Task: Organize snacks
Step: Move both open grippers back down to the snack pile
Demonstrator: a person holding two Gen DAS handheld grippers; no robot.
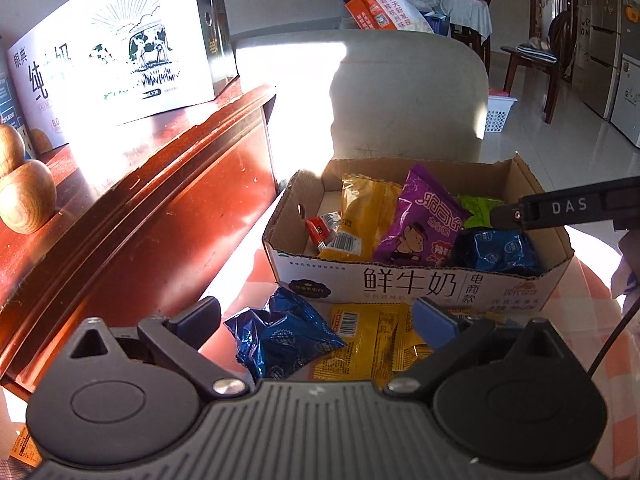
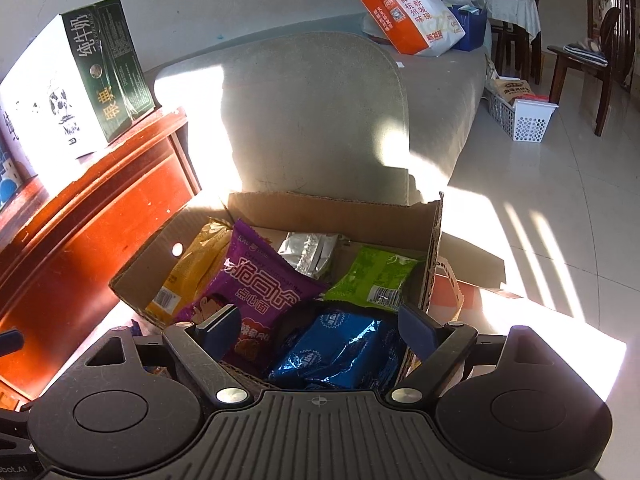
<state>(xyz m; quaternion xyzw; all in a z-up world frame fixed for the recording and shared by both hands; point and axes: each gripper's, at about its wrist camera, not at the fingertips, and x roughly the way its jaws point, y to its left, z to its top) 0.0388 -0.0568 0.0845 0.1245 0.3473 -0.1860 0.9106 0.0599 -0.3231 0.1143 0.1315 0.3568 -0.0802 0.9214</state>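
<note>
Your left gripper (image 1: pixel 316 314) hangs spread wide over the table with nothing between its fingers. Below it lie a dark blue foil packet (image 1: pixel 280 334) and a yellow packet (image 1: pixel 372 344), both outside the cardboard box (image 1: pixel 400 284). The gripper body cuts off the near edges of both, and the right finger covers the yellow one's far corner.

Your right gripper (image 2: pixel 320 330) is also wide open and empty, poised over the near right part of the box. A blue foil packet (image 2: pixel 340 354) lies directly under the gap, apart from the pads as far as you can see; its near end is hidden by the gripper body.

Inside the box you also have a purple noodle-snack bag (image 2: pixel 256 284), a yellow bag (image 2: pixel 188 272) leaning along the left wall, a green packet (image 2: pixel 376 276) at the right, and a silver packet (image 2: pixel 310 254) toward the back, mostly buried. A small red sachet (image 1: pixel 322 228) shows only in the left view. Glare washes out the table surface and much of the white milk carton box (image 1: pixel 116 56) on the red wooden cabinet (image 1: pixel 160 184).
</note>
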